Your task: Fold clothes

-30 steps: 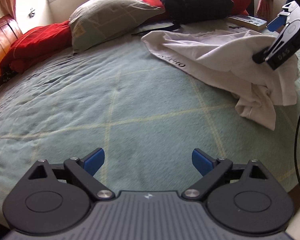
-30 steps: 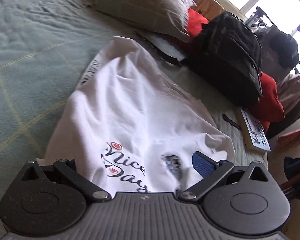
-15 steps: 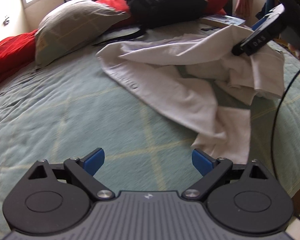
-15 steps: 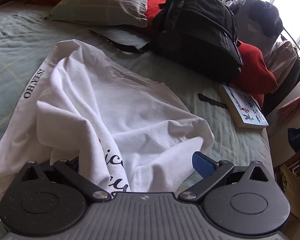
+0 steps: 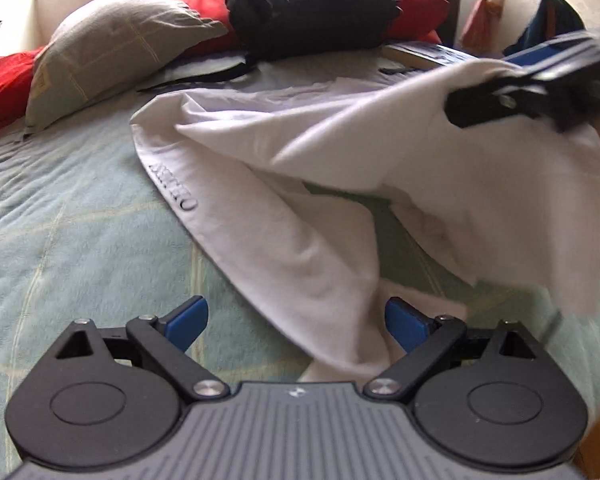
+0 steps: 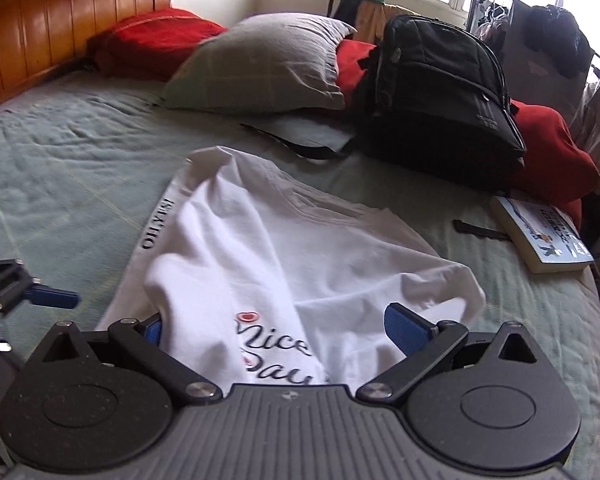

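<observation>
A white T-shirt (image 5: pixel 284 248) with a "Nice Day" print (image 6: pixel 276 356) lies rumpled on the green bedspread (image 5: pixel 60 220). My left gripper (image 5: pixel 296 320) is open low over the bed, and a hanging fold of the shirt sits between its blue pads, close to the right one. My right gripper (image 6: pixel 280 328) has its fingers wide apart, with the printed part of the shirt draped across and over its left finger. In the left wrist view the right gripper (image 5: pixel 496 92) holds that part lifted off the bed at upper right. The left gripper (image 6: pixel 40 296) shows at the left edge of the right wrist view.
A grey pillow (image 6: pixel 260 64), red cushions (image 6: pixel 152 40) and a black backpack (image 6: pixel 440 92) line the far side of the bed. A book (image 6: pixel 540 236) and a small dark object (image 6: pixel 476 230) lie to the right. A wooden headboard (image 6: pixel 60 20) stands at the left.
My left gripper has moved right and forward up to the shirt, so a fold now lies between its pads. The right gripper has swung round, carrying the draped shirt part.
</observation>
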`<state>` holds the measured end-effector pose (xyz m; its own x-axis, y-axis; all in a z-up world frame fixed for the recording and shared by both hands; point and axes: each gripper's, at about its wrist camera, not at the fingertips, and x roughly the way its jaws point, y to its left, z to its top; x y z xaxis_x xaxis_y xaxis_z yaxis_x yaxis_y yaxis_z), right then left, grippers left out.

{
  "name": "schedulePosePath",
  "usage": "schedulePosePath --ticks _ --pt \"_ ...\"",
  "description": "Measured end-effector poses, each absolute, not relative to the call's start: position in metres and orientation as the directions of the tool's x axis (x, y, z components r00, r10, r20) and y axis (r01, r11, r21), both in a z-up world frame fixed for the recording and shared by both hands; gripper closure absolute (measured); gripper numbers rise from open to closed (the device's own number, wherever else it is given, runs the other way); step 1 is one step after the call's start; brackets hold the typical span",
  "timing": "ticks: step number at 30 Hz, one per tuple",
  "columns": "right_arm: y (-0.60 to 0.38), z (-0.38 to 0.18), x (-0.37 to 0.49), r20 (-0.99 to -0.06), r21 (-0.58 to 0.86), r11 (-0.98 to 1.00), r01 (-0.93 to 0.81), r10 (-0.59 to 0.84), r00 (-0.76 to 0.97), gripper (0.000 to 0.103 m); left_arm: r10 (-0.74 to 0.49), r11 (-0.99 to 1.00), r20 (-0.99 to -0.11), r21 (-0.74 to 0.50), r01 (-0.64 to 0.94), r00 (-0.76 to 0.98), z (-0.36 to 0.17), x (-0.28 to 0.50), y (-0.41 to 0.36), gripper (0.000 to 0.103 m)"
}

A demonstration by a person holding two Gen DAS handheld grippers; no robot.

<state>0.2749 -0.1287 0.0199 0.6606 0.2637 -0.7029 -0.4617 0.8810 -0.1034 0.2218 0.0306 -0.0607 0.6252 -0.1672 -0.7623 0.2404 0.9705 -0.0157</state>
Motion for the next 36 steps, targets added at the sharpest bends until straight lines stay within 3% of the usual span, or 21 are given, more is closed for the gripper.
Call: schedulePosePath --ticks 7,21,30,36 --pt "-0.136 0.016 0.271 -0.69 -0.005 0.891 -0.453 0.325 0.647 0.0 -0.139 0.987 -0.782 -0.062 0.146 0.608 -0.079 0.261 0.024 0.008" --pt "-0.146 0.038 0.245 -0.608 0.042 0.881 -0.471 0.397 0.688 0.0 0.223 0.958 -0.751 0.285 0.0 0.622 -0.071 0.252 0.072 0.006" --pt "-0.143 0.04 0.248 -0.593 0.059 0.877 -0.476 0.414 0.69 0.0 0.2 0.971 -0.786 0.239 -0.011 0.585 -0.068 0.262 0.096 0.006" --pt "-0.147 0.036 0.249 -0.594 0.059 0.885 -0.462 0.404 0.696 0.0 0.387 0.909 -0.708 0.4 -0.115 0.591 -0.056 0.268 0.127 0.006"
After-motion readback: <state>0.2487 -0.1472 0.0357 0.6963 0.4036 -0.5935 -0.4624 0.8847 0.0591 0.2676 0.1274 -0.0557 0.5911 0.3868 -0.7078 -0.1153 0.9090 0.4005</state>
